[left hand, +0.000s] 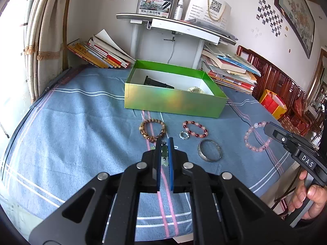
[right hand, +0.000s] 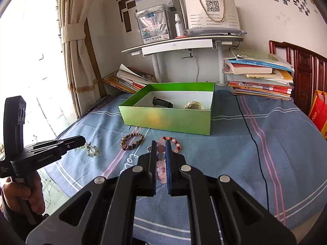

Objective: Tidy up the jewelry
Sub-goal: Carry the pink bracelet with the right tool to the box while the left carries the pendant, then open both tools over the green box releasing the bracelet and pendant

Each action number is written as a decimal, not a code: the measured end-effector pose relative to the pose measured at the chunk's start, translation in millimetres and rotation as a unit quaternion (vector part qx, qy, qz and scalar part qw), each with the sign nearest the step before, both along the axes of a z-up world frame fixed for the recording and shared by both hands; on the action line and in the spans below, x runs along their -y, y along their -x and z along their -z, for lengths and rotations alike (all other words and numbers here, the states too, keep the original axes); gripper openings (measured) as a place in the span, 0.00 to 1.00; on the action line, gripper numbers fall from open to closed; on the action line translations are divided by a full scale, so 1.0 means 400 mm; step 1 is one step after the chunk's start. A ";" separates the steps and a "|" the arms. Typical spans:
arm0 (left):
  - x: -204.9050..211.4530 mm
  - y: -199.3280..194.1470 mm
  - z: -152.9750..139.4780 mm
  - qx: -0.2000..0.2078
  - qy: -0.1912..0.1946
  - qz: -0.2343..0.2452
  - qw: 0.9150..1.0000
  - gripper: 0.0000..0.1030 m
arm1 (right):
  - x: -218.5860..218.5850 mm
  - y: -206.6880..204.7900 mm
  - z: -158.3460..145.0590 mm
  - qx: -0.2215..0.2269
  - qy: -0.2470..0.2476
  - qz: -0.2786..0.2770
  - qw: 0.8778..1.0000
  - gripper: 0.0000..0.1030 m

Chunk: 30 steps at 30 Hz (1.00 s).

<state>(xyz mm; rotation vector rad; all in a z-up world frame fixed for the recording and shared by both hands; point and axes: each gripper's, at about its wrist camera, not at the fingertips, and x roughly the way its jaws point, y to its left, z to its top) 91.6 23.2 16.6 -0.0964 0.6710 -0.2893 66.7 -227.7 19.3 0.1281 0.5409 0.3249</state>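
A green box [left hand: 173, 102] [right hand: 167, 120] stands open on the blue cloth, with a black object [left hand: 157, 81] and a pale bracelet [right hand: 193, 105] inside. My left gripper [left hand: 164, 143] is shut on a pale green beaded piece [left hand: 164, 153] [right hand: 91, 149] low over the cloth. My right gripper [right hand: 159, 145] [left hand: 271, 128] is shut on the pink bead bracelet [right hand: 161, 163] [left hand: 257, 136]. In front of the box lie a brown bead bracelet [left hand: 152, 129] [right hand: 131, 140], a red-and-pink bracelet [left hand: 195, 128] [right hand: 173, 140], a small silver ring [left hand: 184, 135] and a silver bangle [left hand: 209, 150].
Stacks of books [left hand: 102, 54] [right hand: 259, 77] lie behind the box on both sides. A white shelf stand [left hand: 173, 26] rises at the back wall. A black cable [right hand: 255, 143] runs over the cloth at the right. A curtain [right hand: 75, 51] hangs at the left.
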 end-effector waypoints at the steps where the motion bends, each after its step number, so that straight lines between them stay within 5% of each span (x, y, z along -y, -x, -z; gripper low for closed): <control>1: 0.000 -0.009 -0.001 -0.002 0.001 0.002 1.000 0.06 | 0.002 -0.009 0.001 -0.001 -0.002 -0.001 1.000 0.08; 7: 0.019 -0.093 -0.041 0.006 -0.011 0.010 1.000 0.06 | 0.012 -0.082 -0.025 0.004 -0.005 -0.003 1.000 0.08; 15: 0.049 -0.357 -0.139 0.018 -0.028 0.016 0.999 0.06 | 0.027 -0.302 -0.103 0.027 0.005 0.001 1.000 0.08; 25: 0.084 -0.690 -0.046 -0.026 -0.090 -0.027 0.995 0.08 | 0.037 -0.654 -0.039 -0.008 0.011 0.030 0.999 0.08; 26: 0.084 -0.707 -0.036 -0.027 -0.098 -0.031 0.994 0.25 | 0.037 -0.669 -0.031 -0.008 0.015 0.036 0.999 0.14; 27: 0.083 -0.717 -0.027 -0.025 -0.107 -0.036 0.993 0.60 | 0.042 -0.680 -0.022 -0.009 0.017 0.045 0.999 0.30; 28: 0.072 -0.716 -0.025 -0.009 -0.118 -0.056 0.991 0.72 | 0.052 -0.673 -0.022 -0.003 0.010 0.055 0.998 0.40; 30: 0.048 -0.690 -0.038 0.014 -0.118 -0.075 0.990 0.76 | 0.068 -0.631 -0.038 0.024 -0.007 0.067 0.997 0.59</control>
